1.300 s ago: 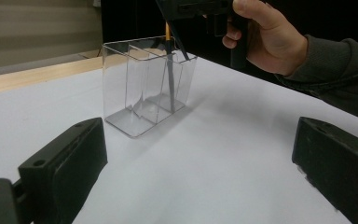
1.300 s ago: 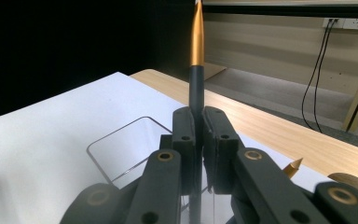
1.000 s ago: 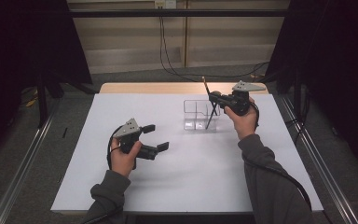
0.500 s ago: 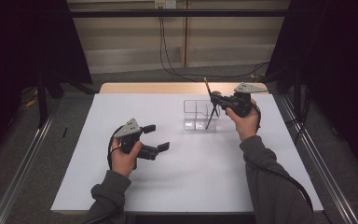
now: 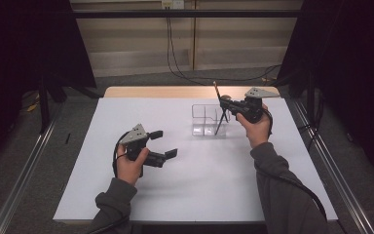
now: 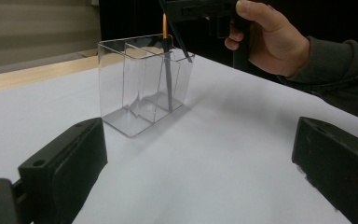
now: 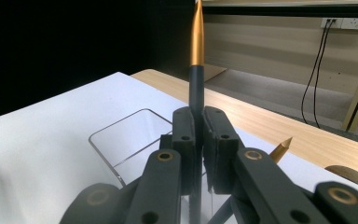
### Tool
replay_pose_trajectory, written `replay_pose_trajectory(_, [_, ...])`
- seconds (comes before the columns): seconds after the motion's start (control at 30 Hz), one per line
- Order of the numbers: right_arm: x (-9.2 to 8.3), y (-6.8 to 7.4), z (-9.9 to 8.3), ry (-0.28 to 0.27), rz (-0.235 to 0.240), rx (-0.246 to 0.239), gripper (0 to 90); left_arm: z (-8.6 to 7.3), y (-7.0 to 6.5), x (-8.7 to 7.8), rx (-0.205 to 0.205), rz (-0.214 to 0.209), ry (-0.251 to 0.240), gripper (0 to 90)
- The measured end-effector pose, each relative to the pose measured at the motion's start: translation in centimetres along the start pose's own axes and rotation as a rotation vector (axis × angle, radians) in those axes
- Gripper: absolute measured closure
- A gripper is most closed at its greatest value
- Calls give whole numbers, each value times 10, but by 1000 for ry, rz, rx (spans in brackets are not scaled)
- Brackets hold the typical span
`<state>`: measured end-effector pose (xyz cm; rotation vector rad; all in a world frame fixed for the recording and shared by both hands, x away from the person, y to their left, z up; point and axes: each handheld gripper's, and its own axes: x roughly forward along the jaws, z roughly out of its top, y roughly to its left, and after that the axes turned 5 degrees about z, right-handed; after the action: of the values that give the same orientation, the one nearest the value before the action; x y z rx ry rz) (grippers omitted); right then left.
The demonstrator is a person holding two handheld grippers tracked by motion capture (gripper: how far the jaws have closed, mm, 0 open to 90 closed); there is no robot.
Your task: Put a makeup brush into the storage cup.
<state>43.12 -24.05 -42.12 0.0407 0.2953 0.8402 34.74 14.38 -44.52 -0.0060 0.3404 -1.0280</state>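
so the right gripper (image 5: 225,101) is hovering over the far right part of the white table (image 5: 199,185), right above a clear plastic organizer (image 5: 208,119) with a few compartments. its jaws are squeezing tight on a dark pen with a gold tapered end (image 7: 196,65), and in the right gripper view you can see the pads pinching the barrel with the gold end sticking up past them. the pen is standing nearly upright, leaning a bit, and its lower end is reaching down inside the organizer, looks like the right-hand compartment from the high view, though i can't tell if it's touching the bottom. there's also a second gold-tipped pen (image 7: 280,148) poking up just beside the jaws in that view. the left gripper (image 5: 161,144) is sitting low over the near left part of the table, well apart from the organizer, jaws spreading wide and gripping nothing, pointing toward the organizer.
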Motion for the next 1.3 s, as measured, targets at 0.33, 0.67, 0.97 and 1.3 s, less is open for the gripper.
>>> replay_pose_trajectory(0.33, [-1, 1, -3, 4, 0, 0, 836, 0, 0, 1, -2, -4, -1, 28])
replay_pose_trajectory(0.67, [-5, -1, -5, -1, 1, 0, 836, 0, -1, 2, -2, -10, -7, 28])
replay_pose_trajectory(0.97, [-6, 1, -6, 3, -2, -5, 836, 1, -1, 1, 5, -4, -7, 28])
replay_pose_trajectory(1.3, [-9, 1, -12, 13, -7, -4, 836, 0, -2, 2, 6, -6, 2, 28])
